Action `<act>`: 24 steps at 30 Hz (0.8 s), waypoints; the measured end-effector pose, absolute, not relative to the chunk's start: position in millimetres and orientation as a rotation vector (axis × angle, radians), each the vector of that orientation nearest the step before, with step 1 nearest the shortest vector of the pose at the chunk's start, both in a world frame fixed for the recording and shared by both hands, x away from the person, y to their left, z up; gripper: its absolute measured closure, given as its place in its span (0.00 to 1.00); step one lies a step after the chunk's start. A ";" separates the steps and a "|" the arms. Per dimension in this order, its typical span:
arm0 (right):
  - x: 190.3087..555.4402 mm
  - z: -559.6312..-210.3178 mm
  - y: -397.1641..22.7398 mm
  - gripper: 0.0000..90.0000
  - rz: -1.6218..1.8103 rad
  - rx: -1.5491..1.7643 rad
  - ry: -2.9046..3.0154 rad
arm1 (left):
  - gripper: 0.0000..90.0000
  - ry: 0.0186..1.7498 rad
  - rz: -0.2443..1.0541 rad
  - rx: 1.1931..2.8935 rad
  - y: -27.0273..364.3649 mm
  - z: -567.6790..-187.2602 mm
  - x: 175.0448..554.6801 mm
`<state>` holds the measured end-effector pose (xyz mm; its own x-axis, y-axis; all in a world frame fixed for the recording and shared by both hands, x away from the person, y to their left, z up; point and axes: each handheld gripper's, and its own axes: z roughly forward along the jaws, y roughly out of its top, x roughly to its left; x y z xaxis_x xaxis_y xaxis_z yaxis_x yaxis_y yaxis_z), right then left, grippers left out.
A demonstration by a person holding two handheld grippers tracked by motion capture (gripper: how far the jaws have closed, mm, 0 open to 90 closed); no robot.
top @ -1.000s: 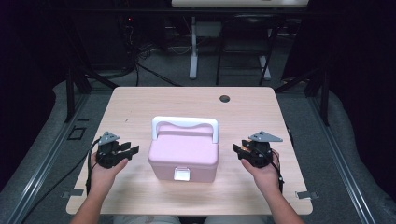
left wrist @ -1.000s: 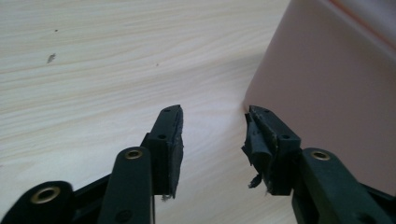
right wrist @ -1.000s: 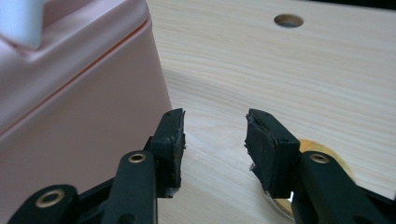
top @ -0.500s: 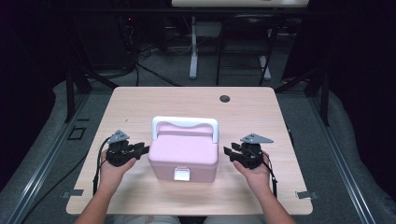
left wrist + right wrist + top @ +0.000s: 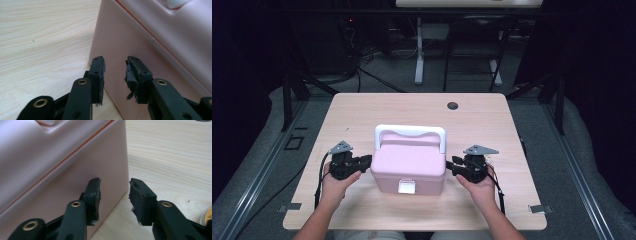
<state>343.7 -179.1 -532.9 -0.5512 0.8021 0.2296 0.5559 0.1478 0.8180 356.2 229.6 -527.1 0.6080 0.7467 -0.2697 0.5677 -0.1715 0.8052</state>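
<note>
— Both hands have drawn inward since a second ago, haven't they?

— Yes, onto the pink box [image 5: 409,161], which sits at centre frame on the wooden table [image 5: 362,107], white handle at its far edge.

— And the tongs?

— The left gripper [image 5: 366,161] stands at the box's left wall, the right gripper [image 5: 451,166] at its right wall. Their jaws have just been narrowing, yet a gap remains in each; nothing is clamped between them.
</note>
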 end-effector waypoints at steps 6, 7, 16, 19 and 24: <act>337.8 -530.7 -171.9 0.86 1.313 1.257 2.205 | 0.86 1.059 0.272 1.877 222.2 -523.5 350.4; 336.9 -530.2 -171.5 0.86 1.299 1.244 2.213 | 0.88 1.056 0.277 1.880 221.3 -523.0 349.7; 334.9 -529.1 -172.1 0.92 1.319 1.272 2.232 | 0.98 1.068 0.262 1.892 216.1 -520.0 344.0; 333.0 -528.0 -172.6 0.95 1.317 1.290 2.237 | 0.99 1.069 0.258 1.898 213.8 -519.3 341.7; 330.3 -525.9 -173.1 0.99 1.296 1.284 2.251 | 0.99 1.064 0.250 1.919 210.9 -517.5 339.2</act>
